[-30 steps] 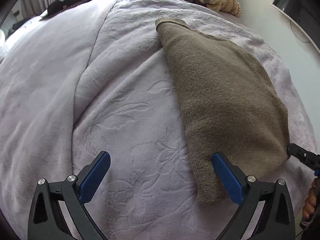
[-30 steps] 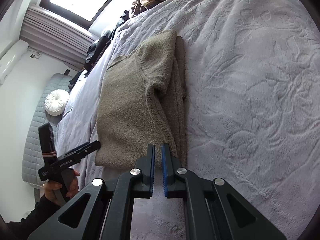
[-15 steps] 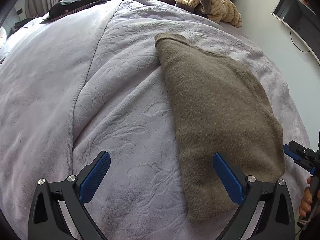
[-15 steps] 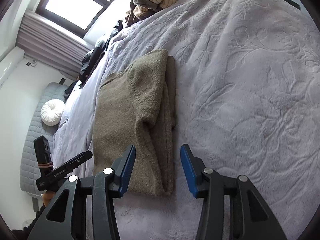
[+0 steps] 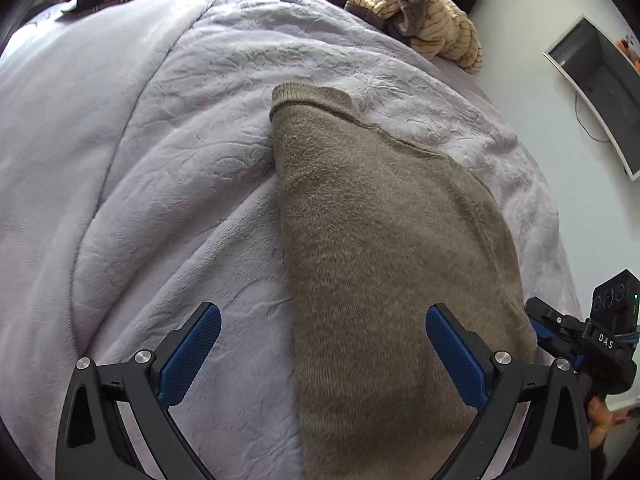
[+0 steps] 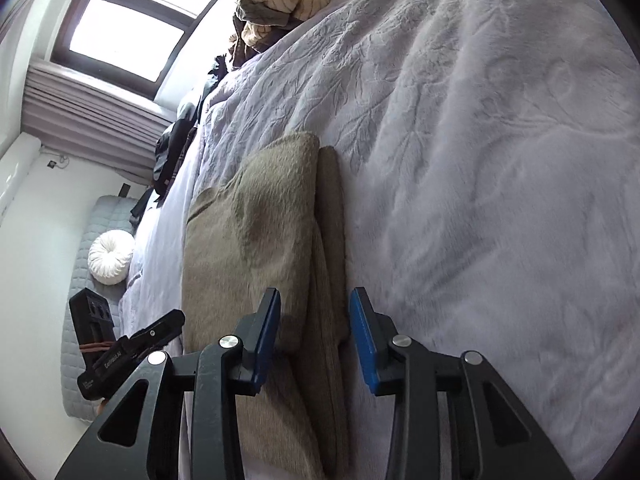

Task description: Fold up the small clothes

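Tongs point(image 5: 322, 354) parted, fuzzy olive-brown sweater point(image 5: 384, 264) folded lengthwise, flat

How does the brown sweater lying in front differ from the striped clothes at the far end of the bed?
The brown sweater is plain and one colour; the striped clothes are cream with thin dark lines. The brown sweater lies flat, folded lengthwise with neat edges; the striped clothes sit crumpled in a heap. The brown sweater lies alone; the striped clothes are tangled with darker garments. Both rest on the same pale bedspread.
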